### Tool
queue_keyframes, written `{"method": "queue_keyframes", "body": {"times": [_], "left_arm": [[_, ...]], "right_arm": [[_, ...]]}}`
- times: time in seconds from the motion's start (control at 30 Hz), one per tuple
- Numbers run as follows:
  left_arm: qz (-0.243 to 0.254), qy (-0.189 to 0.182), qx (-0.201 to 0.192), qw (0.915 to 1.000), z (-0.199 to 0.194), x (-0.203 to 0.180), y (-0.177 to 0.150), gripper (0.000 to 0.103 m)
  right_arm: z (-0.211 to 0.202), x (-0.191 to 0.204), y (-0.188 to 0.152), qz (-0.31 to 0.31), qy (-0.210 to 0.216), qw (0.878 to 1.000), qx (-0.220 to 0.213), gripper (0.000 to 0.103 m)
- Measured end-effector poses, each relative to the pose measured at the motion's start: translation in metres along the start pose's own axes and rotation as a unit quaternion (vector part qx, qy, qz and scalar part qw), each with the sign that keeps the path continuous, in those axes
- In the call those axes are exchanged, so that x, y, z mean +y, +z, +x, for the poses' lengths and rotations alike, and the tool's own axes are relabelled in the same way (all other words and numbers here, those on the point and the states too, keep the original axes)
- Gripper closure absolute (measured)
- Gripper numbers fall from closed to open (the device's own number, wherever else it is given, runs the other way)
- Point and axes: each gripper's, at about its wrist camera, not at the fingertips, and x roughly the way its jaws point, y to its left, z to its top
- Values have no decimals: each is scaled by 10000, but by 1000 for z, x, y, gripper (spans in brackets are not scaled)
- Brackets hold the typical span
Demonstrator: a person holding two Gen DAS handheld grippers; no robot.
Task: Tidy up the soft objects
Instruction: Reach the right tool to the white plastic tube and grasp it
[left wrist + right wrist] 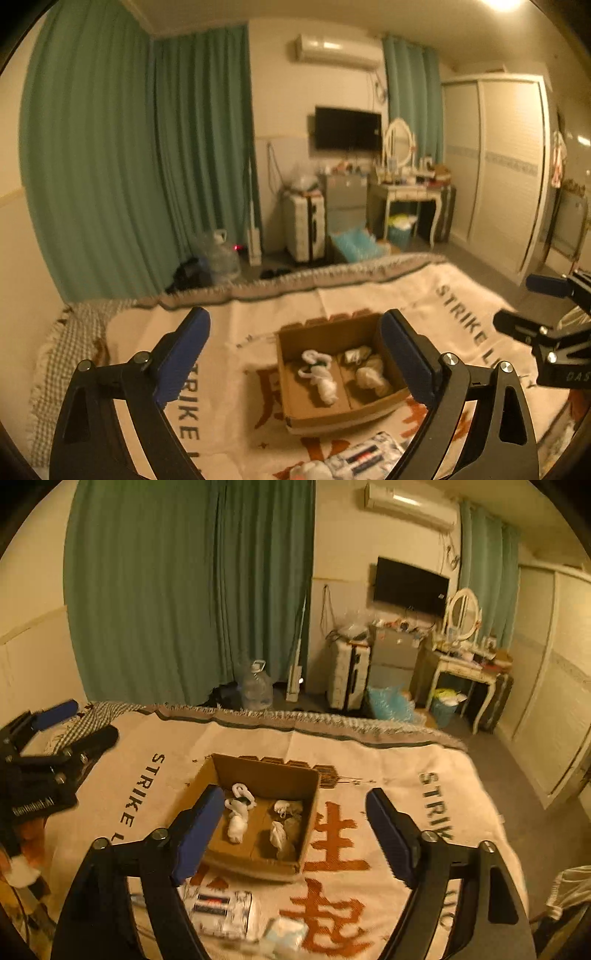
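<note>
Cardboard, brown and open-topped, is what sits ahead of us: the box (334, 373) lies on the cream blanket (258, 317) with two compartments side by side. From the left wrist view it shows between our left gripper (295, 362) fingers, whose blue pads stand wide apart with nothing in them. A white rolled sock (321, 373) lies in the left compartment, greyish bundled socks (369, 369) in the right.

Our right gripper (295, 838) also hangs spread wide and holds nothing; its left pad covers the box's near left corner in that view. Just this side of the box lies a printed plastic pack (221, 910), and beside it a pale blue packet (286, 934), both blurred and partly cut off by the gripper frame, so we cannot tell what they hold. Each gripper shows at the edge of the other's view.
</note>
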Motion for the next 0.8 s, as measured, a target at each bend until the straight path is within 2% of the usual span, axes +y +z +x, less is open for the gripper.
{"method": "queue_keyframes", "body": {"times": [0.13, 0.2, 0.33, 0.5, 0.63, 0.8], "left_arm": [[112, 30, -268, 9996, -42, 3, -5, 8], [188, 166, -300, 9992, -53, 3, -16, 8], [264, 215, -307, 9990, -57, 2, -46, 8], [264, 47, -102, 9996, -33, 0, -99, 8], [203, -10, 291, 9994, -7, -4, -141, 8], [195, -69, 891, 9958, 31, -14, -188, 8]], "right_arm": [[-44, 10, -6, -107, 119, 9997, -166, 10], [-59, 16, -17, -183, 136, 9995, -230, 10], [-61, 31, -49, -430, 143, 9989, -151, 10], [-20, 42, -97, -733, 206, 9968, 238, 10], [28, 43, -143, -690, 489, 9939, 710, 10], [76, 35, -191, -602, 592, 9897, 1158, 13]]}}
